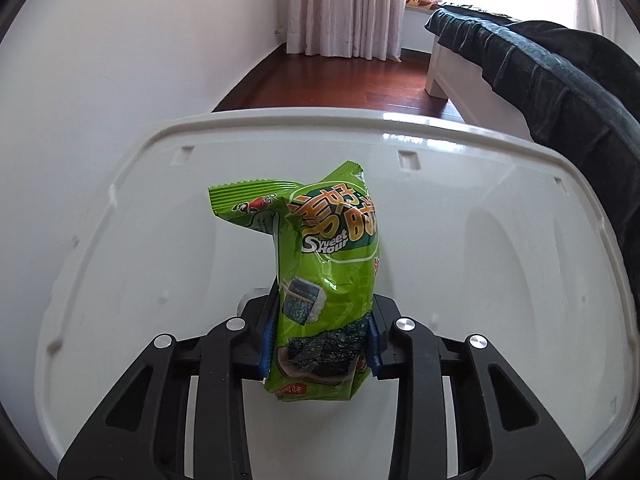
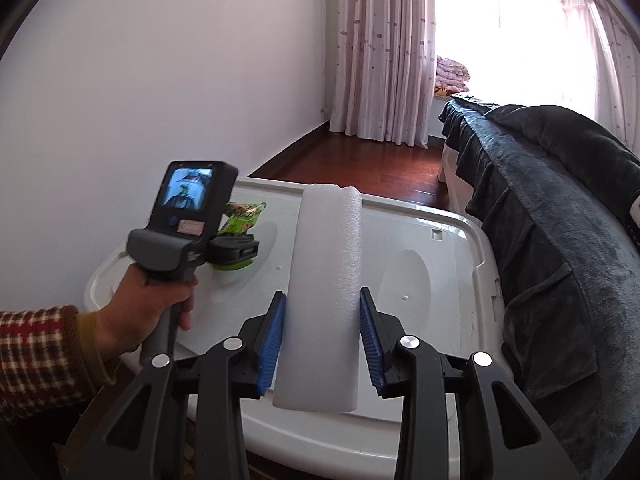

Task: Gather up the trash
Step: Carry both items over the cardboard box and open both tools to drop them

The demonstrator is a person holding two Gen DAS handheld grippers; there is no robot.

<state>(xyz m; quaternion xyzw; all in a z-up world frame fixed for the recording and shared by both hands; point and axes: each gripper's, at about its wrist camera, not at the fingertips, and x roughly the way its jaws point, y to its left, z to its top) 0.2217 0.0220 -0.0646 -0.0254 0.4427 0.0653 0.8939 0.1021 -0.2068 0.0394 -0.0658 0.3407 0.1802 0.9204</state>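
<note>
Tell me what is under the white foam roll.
Under the foam roll, held in the right claw, is the white plastic lid. The strip of lid directly beneath it is covered.

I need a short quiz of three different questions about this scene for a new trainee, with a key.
1. True or false: the left gripper holds the green snack bag.
2. What lies between the fingers of the right gripper?
A. white foam piece
B. glass bottle
C. metal spoon
3. Fill in: both items are above the white plastic ____.

Key:
1. True
2. A
3. lid
</note>
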